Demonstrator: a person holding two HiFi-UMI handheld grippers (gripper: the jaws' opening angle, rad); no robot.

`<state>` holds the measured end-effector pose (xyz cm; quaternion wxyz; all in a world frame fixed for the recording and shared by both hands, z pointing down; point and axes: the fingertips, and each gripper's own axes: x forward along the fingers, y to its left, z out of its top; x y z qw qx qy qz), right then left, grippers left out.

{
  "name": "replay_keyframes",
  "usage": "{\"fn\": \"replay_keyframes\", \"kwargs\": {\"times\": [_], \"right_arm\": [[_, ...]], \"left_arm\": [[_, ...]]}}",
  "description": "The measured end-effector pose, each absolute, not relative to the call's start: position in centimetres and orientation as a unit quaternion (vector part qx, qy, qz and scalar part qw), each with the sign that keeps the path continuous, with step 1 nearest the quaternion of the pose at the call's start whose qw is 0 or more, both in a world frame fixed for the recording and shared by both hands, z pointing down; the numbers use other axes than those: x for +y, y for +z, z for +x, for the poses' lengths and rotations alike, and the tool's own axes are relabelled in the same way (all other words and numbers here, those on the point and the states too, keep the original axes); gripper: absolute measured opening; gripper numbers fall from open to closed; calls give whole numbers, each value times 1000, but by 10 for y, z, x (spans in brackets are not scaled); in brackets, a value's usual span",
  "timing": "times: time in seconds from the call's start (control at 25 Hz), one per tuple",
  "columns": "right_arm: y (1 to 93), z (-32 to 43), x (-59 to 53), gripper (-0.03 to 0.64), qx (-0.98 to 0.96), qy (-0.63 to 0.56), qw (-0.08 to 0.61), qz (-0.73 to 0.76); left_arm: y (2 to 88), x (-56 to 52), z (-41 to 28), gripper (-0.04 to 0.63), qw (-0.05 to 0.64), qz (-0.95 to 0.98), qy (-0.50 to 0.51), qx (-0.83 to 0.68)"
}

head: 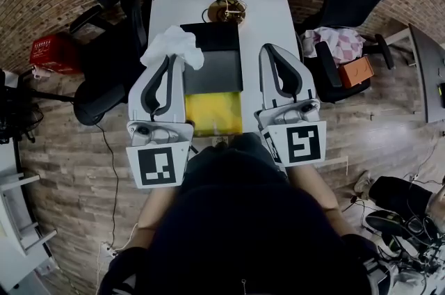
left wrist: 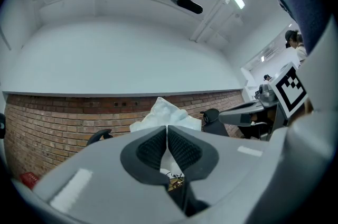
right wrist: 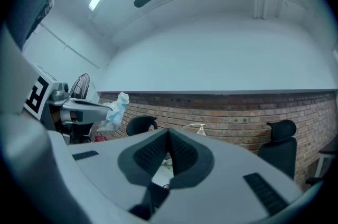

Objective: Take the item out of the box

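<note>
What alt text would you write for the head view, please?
Seen from above, the left gripper pinches crumpled white wrapping over an open black box with yellow inside, on a white table. The right gripper is shut and empty beside the box.

My dark-clothed body (head: 243, 217) covered the near edge of the black, yellow-lined box (head: 213, 109); the crumpled white plastic bag (head: 174, 44) hid its far left corner from me.

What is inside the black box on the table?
Yellow material fills the near part of the black box, with a dark grey panel behind it. Anything under the yellow is covered.
</note>
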<state>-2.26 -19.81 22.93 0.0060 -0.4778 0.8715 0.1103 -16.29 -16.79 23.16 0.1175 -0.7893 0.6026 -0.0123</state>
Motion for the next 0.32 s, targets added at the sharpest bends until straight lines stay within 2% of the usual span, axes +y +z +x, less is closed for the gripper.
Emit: {"fn": "replay_keyframes", "kwargs": {"times": [0.32], "right_arm": [[230, -20, -204, 12, 871, 110, 4, -479]], "left_arm": [[232, -171, -159, 20, 118, -792, -14, 599]]}}
